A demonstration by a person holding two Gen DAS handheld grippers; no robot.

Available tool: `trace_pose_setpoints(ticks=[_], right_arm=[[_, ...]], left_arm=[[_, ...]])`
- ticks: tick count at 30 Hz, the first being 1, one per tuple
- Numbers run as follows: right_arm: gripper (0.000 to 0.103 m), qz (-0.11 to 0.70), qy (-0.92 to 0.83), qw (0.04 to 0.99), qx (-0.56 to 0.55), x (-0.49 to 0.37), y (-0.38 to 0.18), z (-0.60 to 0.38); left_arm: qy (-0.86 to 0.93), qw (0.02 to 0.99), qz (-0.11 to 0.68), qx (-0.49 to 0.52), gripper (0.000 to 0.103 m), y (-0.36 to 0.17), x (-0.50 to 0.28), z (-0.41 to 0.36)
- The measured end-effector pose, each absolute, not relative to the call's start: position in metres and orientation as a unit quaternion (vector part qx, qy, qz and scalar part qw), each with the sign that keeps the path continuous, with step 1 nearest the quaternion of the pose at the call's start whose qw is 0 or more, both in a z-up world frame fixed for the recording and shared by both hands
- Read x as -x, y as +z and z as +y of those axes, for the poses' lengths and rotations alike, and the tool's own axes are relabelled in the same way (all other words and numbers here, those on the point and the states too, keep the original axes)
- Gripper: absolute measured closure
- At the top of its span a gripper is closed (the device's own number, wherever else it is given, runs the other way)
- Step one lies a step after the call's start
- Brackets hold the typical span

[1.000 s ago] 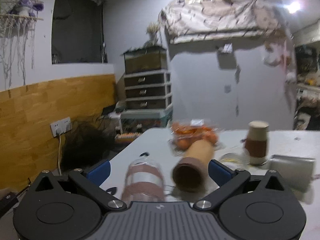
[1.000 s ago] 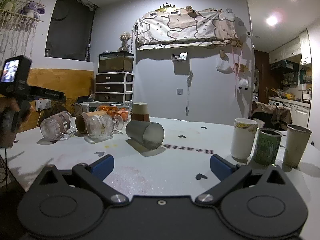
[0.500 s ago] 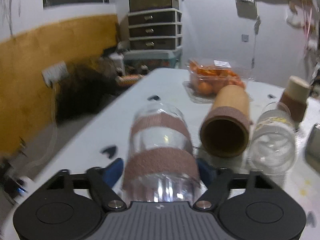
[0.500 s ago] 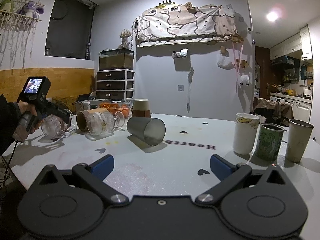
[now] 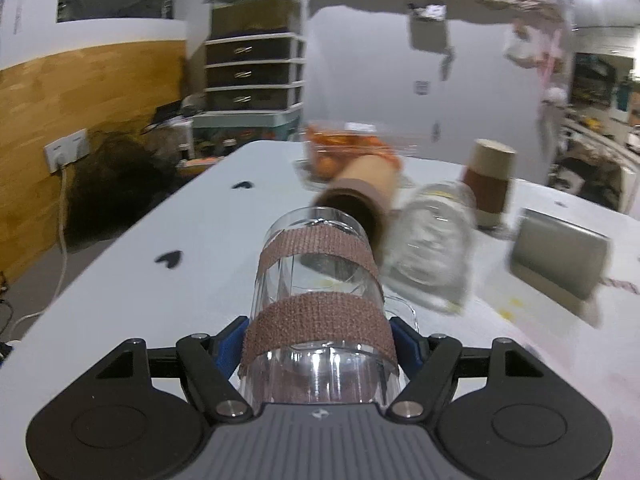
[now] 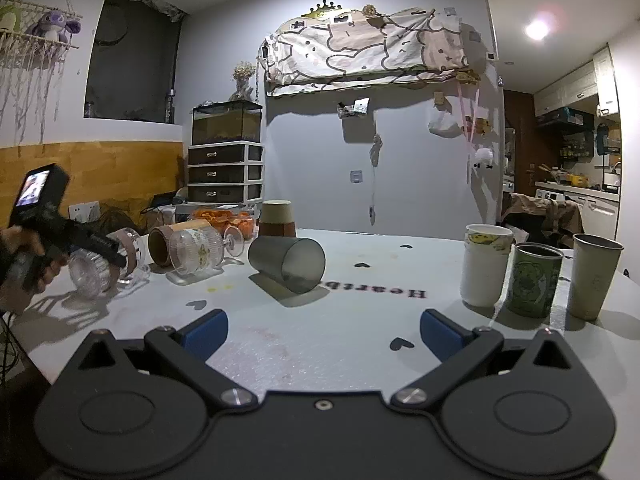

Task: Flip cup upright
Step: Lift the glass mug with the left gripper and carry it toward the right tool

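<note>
A clear glass mug with two brown bands lies on its side at the left of the white table, base toward me. My left gripper is shut on it, blue pads pressed to both sides near the base. In the right wrist view the same mug shows at far left with the left gripper on it. My right gripper is open and empty, low over the table's near side.
Lying on their sides: a tan cup, a ribbed clear glass and a grey tumbler. A brown-banded cup stands upside down. Several upright cups stand at right. A box of oranges sits at the back.
My left gripper moved in on the banded glass mug and shut on it near its base. The right gripper stayed in place, open.
</note>
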State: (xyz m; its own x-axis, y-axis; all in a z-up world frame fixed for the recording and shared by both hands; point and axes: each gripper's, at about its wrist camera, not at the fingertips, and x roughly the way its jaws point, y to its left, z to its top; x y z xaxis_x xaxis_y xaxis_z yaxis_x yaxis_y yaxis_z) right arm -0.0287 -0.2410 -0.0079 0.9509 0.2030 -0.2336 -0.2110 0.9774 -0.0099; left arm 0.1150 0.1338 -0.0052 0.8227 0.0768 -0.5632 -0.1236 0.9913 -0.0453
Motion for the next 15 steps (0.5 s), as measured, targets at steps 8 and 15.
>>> trace_pose_setpoints(ticks=[8, 15], right_arm=[[0.0, 0.112, 0.099, 0.989, 0.009, 0.029, -0.008, -0.246], [0.0, 0.106, 0.079, 0.991, -0.01, 0.031, -0.006, -0.258]], left_arm=[[-0.045, 0.963, 0.265, 0.036, 0.029, 0.008, -0.074, 0.075], [-0.148, 0.96, 0.238, 0.03, 0.029, 0.016, -0.059, -0.003]])
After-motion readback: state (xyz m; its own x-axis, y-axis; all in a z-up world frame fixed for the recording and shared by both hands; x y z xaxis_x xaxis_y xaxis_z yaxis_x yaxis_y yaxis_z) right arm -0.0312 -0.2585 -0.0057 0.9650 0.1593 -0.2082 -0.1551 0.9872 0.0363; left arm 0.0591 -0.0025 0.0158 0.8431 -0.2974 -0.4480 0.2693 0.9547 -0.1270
